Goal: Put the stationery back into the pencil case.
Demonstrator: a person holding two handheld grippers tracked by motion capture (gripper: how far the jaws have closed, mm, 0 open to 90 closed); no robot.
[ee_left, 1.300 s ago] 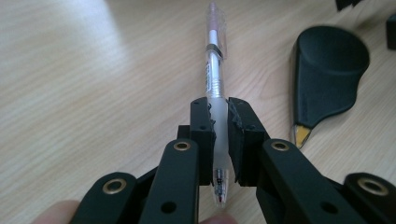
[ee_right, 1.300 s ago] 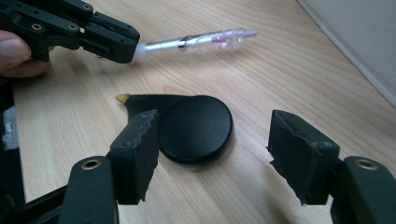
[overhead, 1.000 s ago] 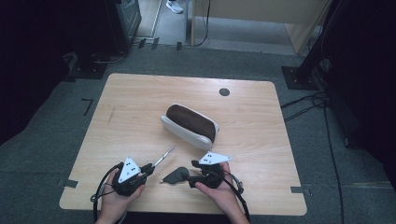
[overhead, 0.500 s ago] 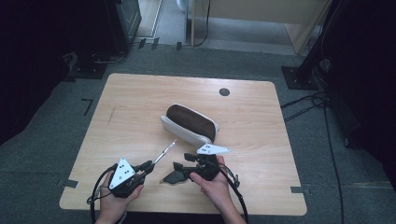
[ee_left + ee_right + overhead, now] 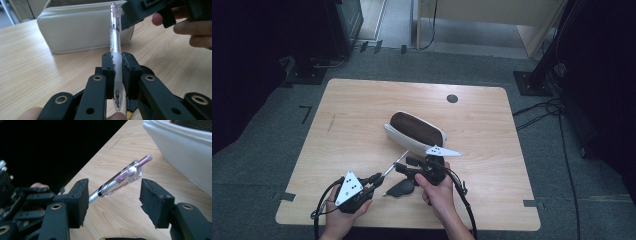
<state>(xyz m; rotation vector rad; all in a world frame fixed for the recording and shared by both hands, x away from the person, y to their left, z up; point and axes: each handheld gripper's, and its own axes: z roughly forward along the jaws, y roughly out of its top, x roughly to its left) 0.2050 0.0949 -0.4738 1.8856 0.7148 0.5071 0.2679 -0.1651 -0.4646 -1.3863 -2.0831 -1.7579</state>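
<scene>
L gripper clamped on pen (clear barrel, clicker end pointing away). R gripper jaws apart, straddling pen's clicker end w/o touching. White pouch just beyond.

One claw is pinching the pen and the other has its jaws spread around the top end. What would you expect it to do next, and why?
Probably close the right gripper on the pen. Its jaws are open either side of the clip end, while the left gripper already clamps the barrel.
</scene>
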